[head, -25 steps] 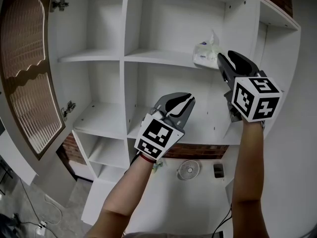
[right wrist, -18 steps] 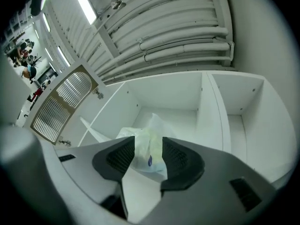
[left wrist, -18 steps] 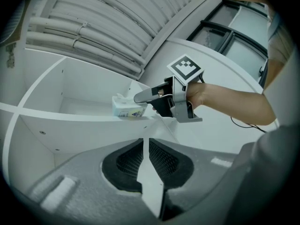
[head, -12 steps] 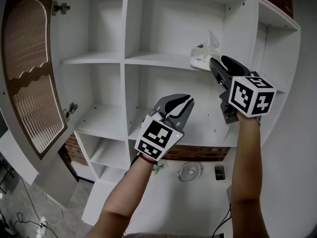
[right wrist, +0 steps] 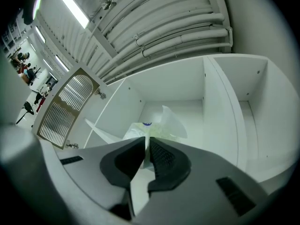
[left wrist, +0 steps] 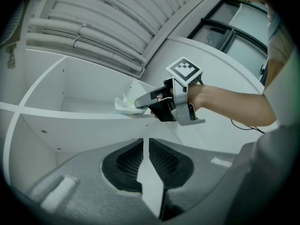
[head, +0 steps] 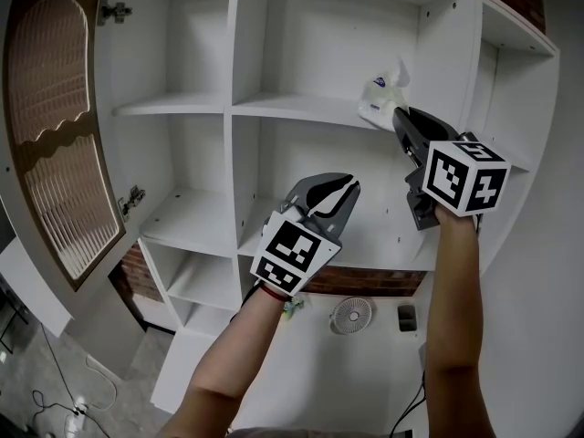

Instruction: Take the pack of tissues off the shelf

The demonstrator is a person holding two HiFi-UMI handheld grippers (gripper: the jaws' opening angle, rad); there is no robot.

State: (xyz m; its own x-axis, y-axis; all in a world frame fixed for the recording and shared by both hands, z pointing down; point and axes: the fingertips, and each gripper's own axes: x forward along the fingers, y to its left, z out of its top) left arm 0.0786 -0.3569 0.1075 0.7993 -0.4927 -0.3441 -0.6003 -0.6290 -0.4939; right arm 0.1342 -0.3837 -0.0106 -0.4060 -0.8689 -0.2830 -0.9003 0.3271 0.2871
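Right gripper (head: 400,117) - jaws have just been closing and now pinch the near edge of the pack of tissues (head: 378,94). The pack lies straight ahead of the tips, tilted at the front edge of the upper shelf (head: 292,108), with one tissue sticking up. Its long side seems to run across the jaws. Left gripper (head: 339,182) - jaws together, empty, lower, well apart. The right is clearly nearer, so I judge it pulls straight back.
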